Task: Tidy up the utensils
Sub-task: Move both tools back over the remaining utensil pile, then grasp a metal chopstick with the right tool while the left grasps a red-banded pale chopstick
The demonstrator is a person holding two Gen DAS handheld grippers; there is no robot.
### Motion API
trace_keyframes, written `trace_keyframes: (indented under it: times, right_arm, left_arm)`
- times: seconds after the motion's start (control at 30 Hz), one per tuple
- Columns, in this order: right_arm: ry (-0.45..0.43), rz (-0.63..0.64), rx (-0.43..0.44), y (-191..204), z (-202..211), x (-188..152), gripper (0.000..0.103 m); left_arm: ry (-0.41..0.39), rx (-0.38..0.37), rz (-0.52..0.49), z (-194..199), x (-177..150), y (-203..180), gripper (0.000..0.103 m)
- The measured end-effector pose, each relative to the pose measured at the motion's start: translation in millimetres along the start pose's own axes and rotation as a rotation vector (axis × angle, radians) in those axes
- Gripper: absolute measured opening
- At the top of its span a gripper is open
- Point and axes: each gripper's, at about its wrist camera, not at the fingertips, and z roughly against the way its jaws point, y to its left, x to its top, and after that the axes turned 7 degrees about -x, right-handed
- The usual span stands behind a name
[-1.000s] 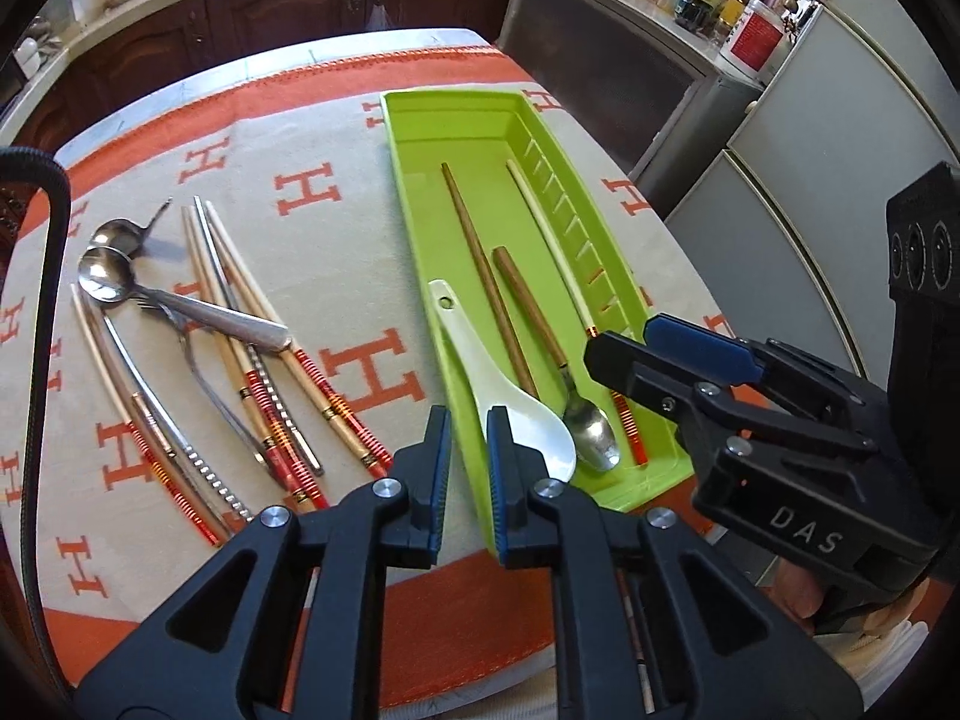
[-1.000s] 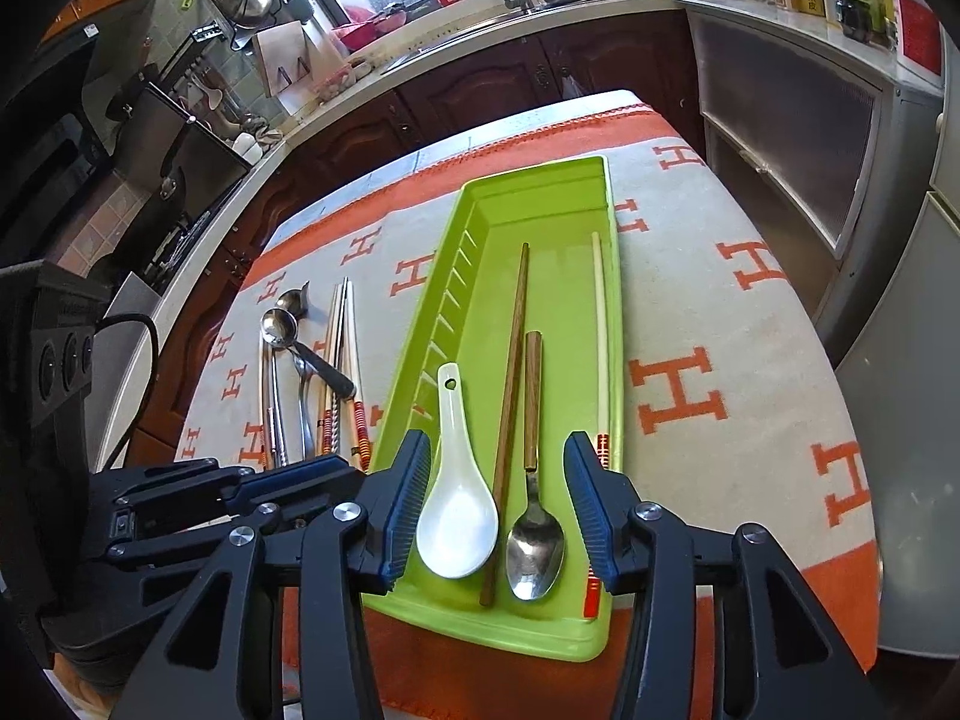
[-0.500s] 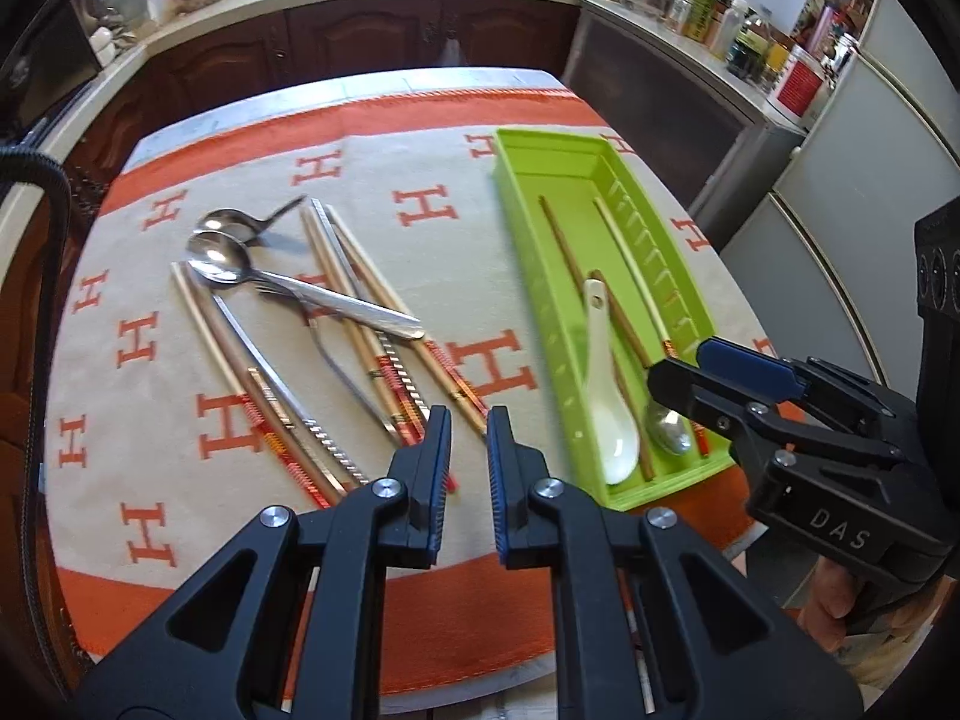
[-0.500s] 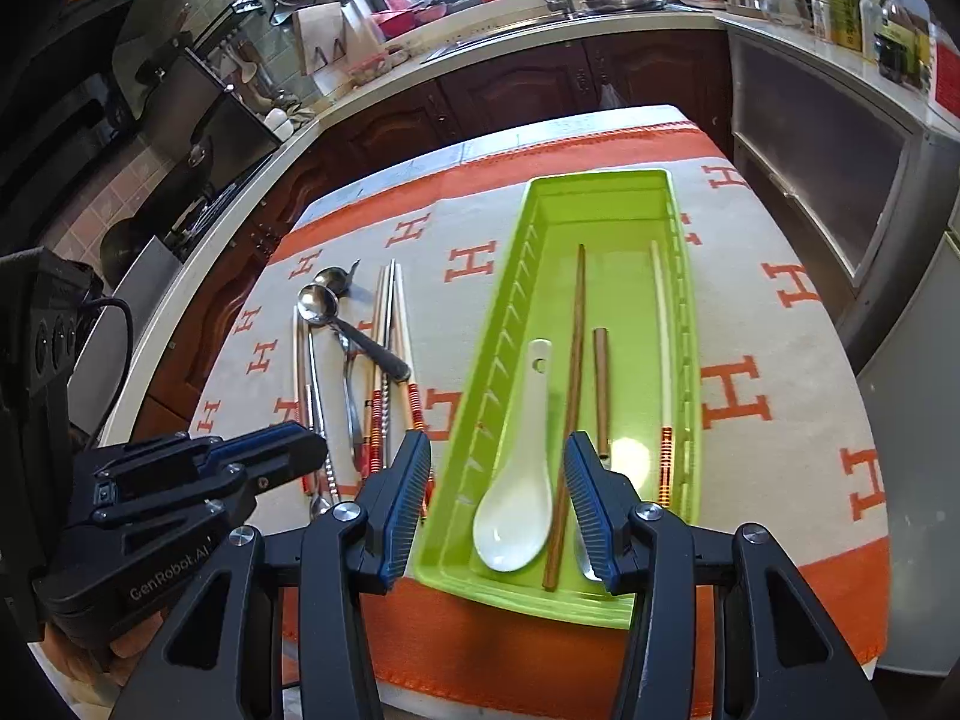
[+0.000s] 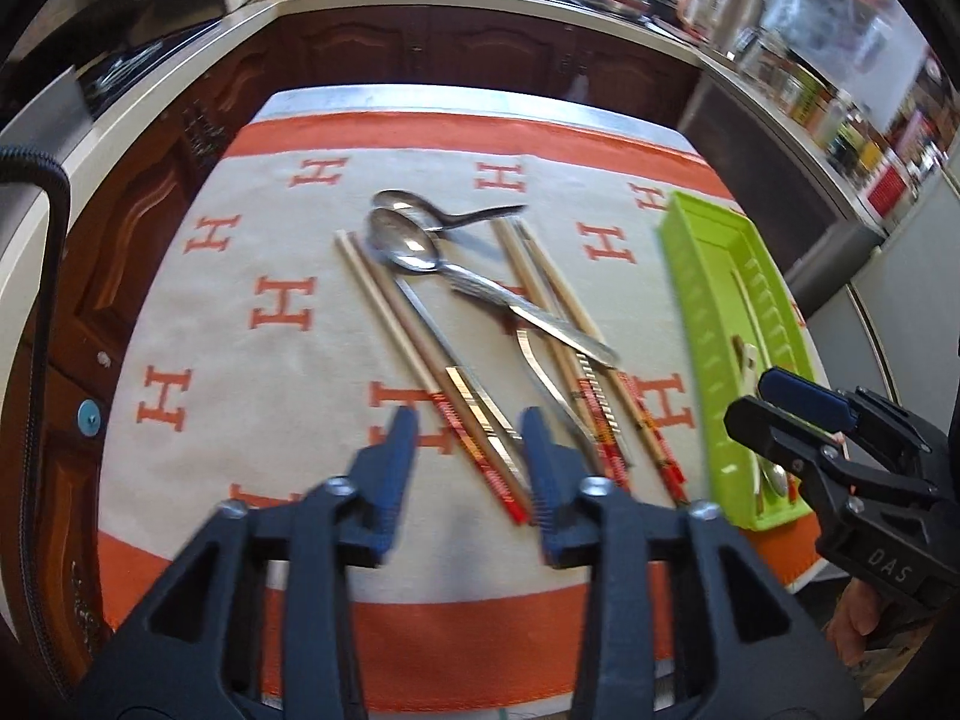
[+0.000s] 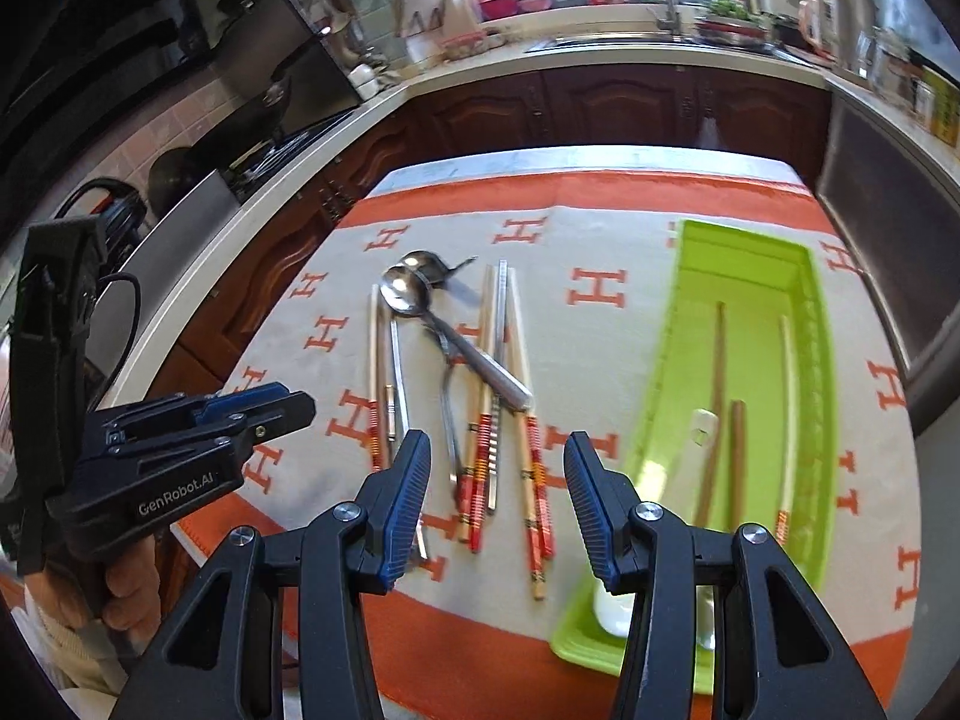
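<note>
The green tray's [image 6: 744,264] contents are shown plainly only in the right wrist view: two brown chopsticks [image 6: 717,408], a pale one and a white spoon [image 6: 615,603], right of the wide, empty right tool [image 6: 498,498]. Loose chopsticks [image 5: 474,420] and steel spoons [image 5: 405,240] are seen ahead of the left tool [image 5: 468,474], likewise wide and empty.

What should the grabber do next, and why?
Probably lower the open left gripper onto the chopsticks lying just ahead between its fingers. Many utensils are on the cloth, not yet in the green tray, and both grippers are empty.
</note>
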Motion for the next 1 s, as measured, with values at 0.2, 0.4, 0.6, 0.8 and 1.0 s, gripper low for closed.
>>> trace_keyframes:
  times: [0.2,0.4,0.6,0.8,1.0]
  right_arm:
    - [0.049,0.061,0.064,37,-38,17,0.047]
    - [0.104,0.146,0.073,71,-85,22,0.034]
    - [0.179,0.173,0.071,80,-125,17,0.021]
    - [0.226,0.218,0.040,84,-145,10,0.013]
    - [0.201,0.268,0.012,91,-149,10,0.013]
  left_arm:
    - [-0.013,0.042,0.078,-7,-2,45,0.044]
    - [-0.023,0.053,0.117,-14,-5,70,0.044]
    - [-0.021,0.040,0.134,-24,-3,82,0.044]
    - [-0.014,0.022,0.134,-35,1,85,0.044]
    - [-0.005,0.014,0.137,-44,6,86,0.044]
